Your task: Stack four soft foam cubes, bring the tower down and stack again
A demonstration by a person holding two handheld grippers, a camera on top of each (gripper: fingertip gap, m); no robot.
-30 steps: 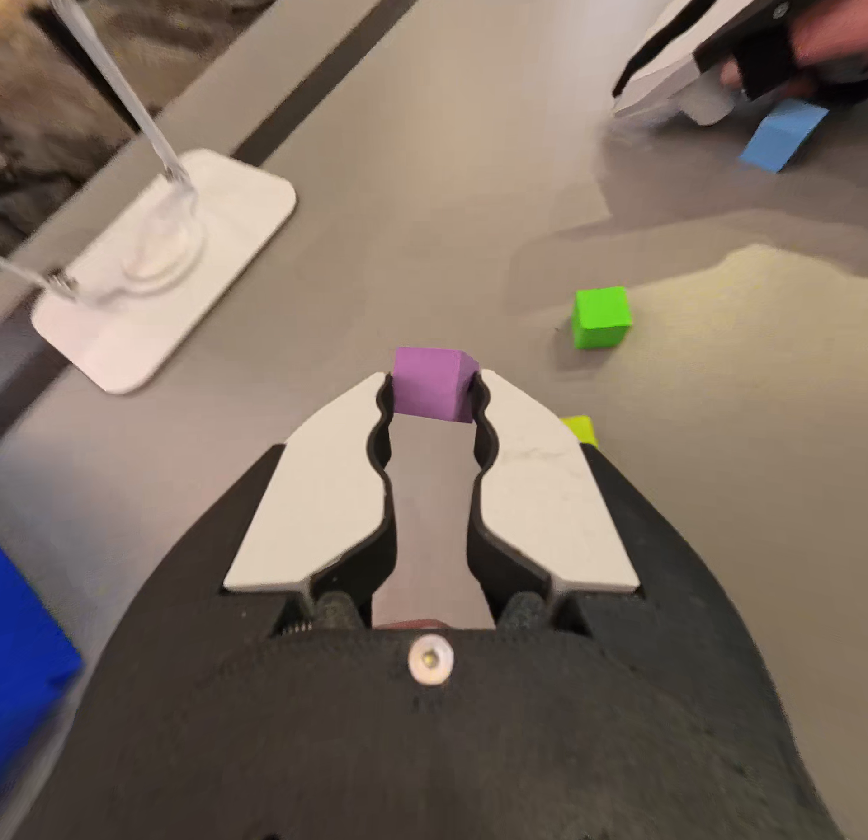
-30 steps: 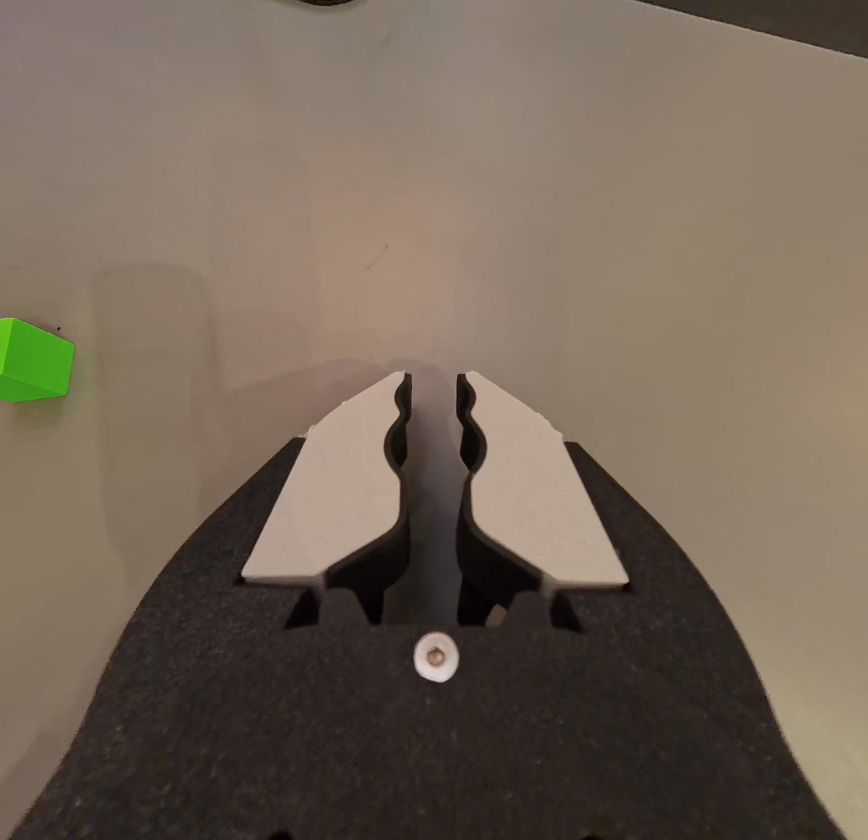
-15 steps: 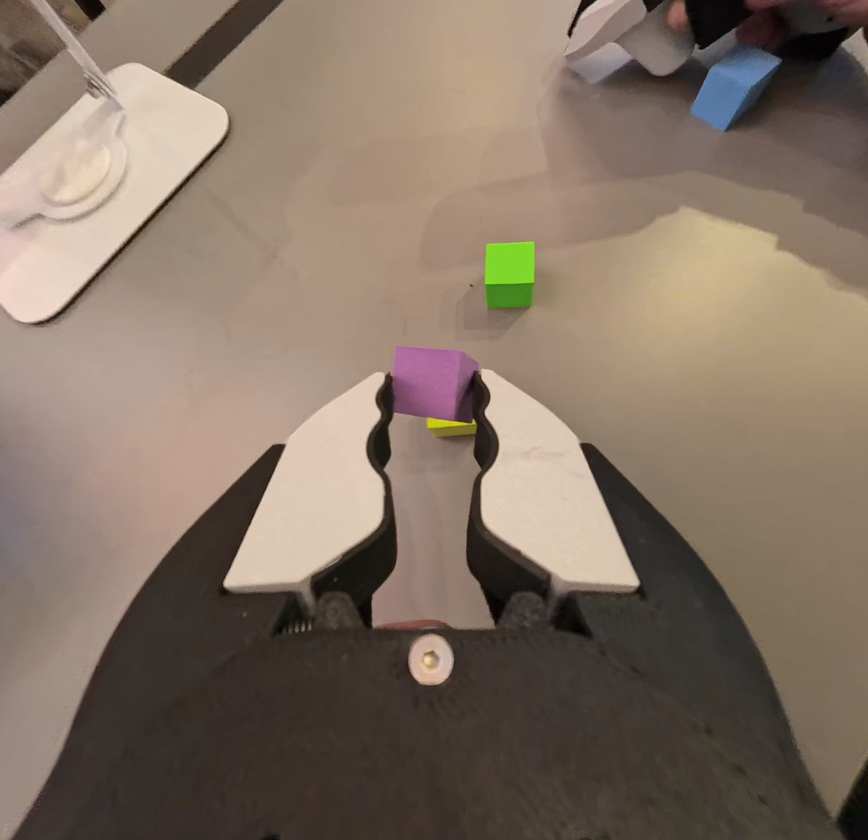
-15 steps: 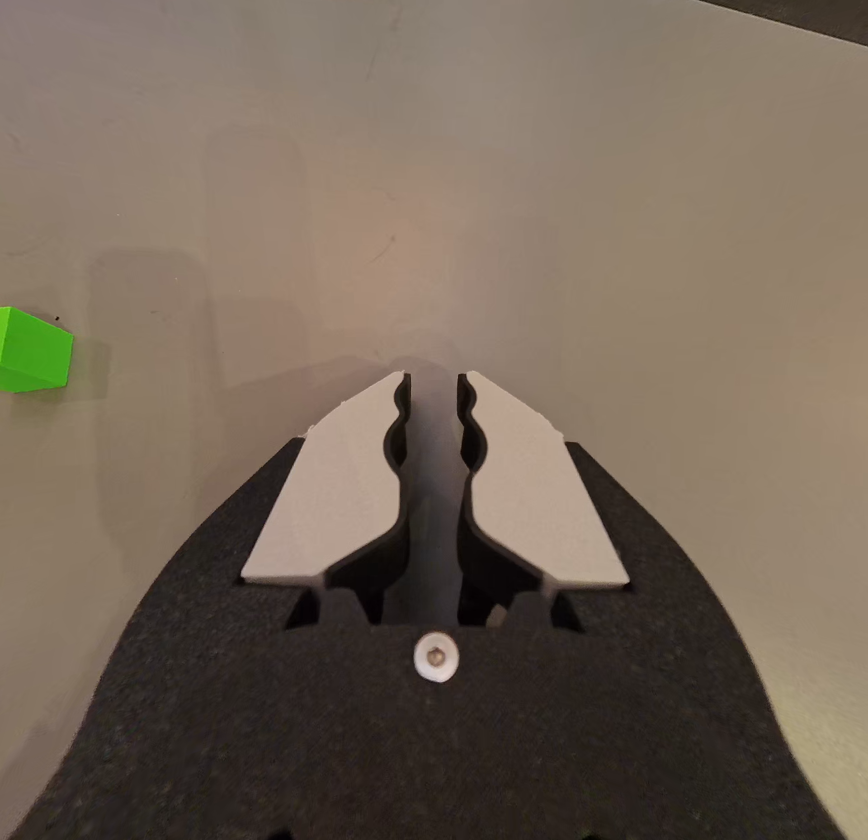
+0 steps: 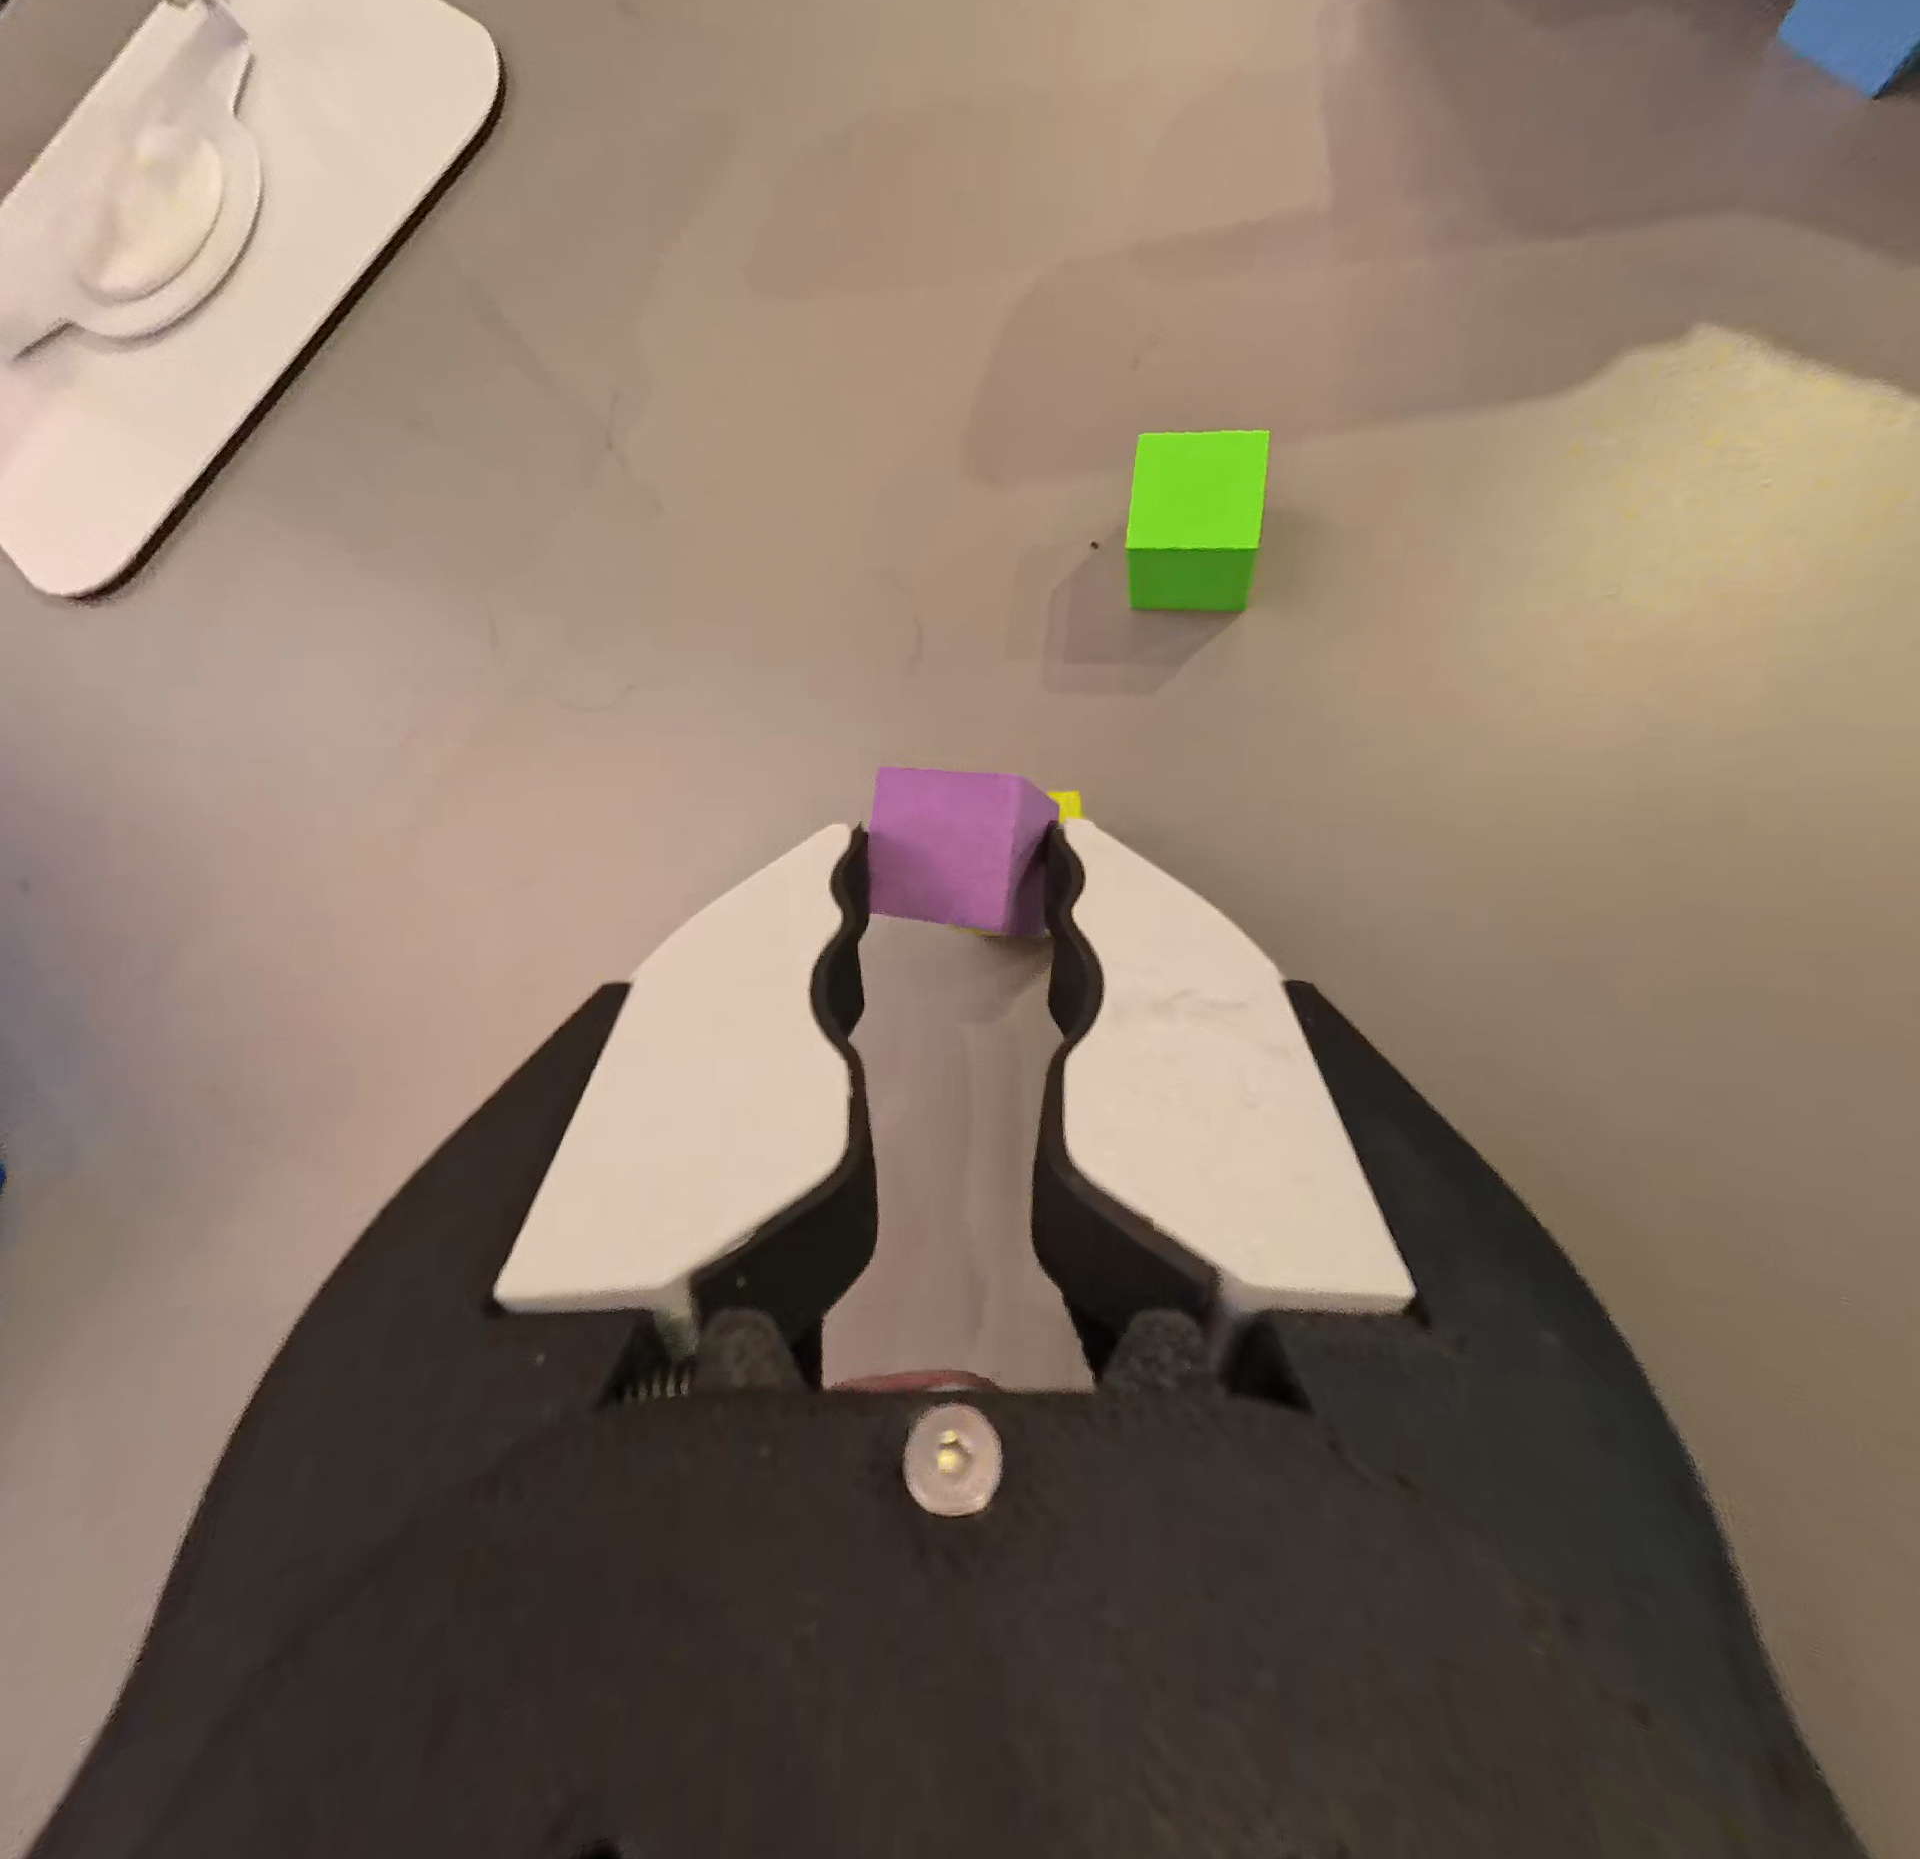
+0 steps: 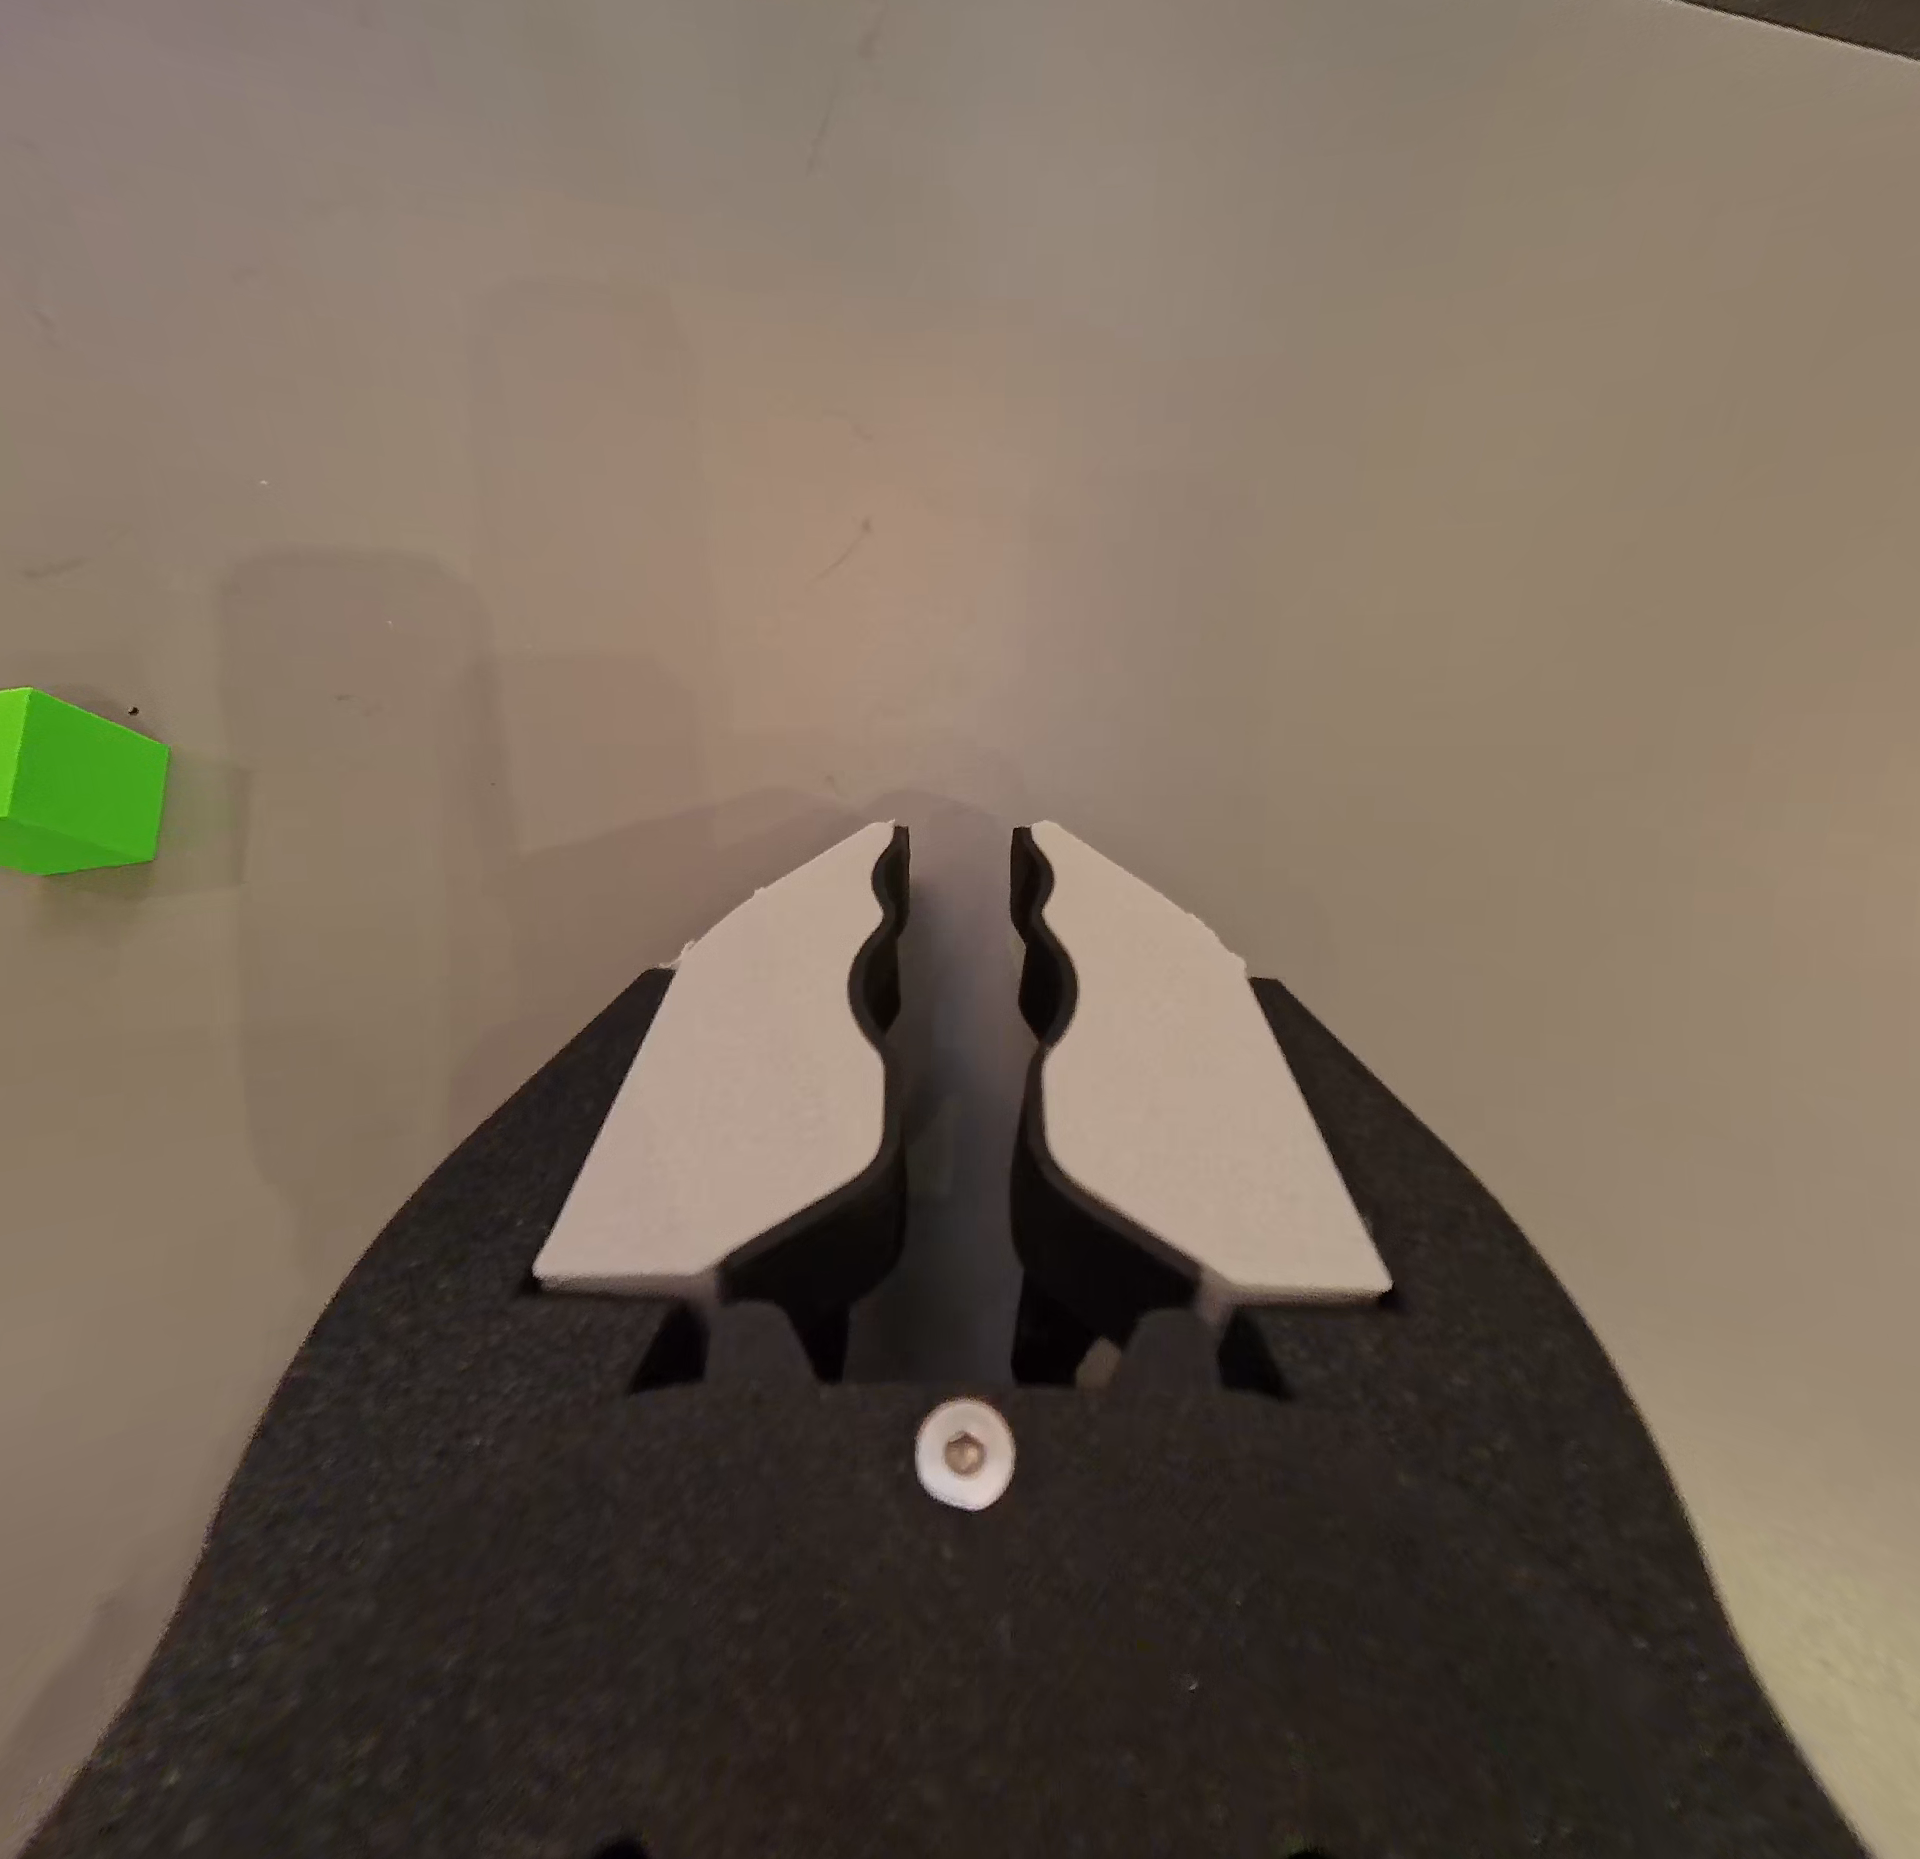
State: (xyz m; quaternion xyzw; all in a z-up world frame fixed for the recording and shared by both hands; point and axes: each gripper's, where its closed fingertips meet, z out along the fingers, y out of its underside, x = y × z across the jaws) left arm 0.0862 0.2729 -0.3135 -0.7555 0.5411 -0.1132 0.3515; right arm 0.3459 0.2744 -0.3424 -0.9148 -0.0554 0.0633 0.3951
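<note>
My left gripper [image 5: 951,848] is shut on a purple foam cube [image 5: 951,843], held a little tilted above the grey table [image 5: 623,666]. A yellow cube [image 5: 1066,803] lies right under and behind it, mostly hidden. A green cube [image 5: 1195,519] sits on the table ahead to the right; it also shows at the left edge of the right wrist view [image 6: 78,783]. A light blue cube [image 5: 1860,17] lies at the far top right. My right gripper [image 6: 961,843] is open with a narrow gap and nothing between its fingers, low over bare table.
A white flat base with a clear stand [image 5: 208,230] sits at the far left of the table. A dark strip [image 6: 1714,12] runs along the table's far edge in the right wrist view. About 25 centimetres separates my left fingertips from my right.
My left gripper has carried the purple cube forward and to the right, over the yellow cube, which is now almost hidden beneath it. The right gripper has barely moved.
</note>
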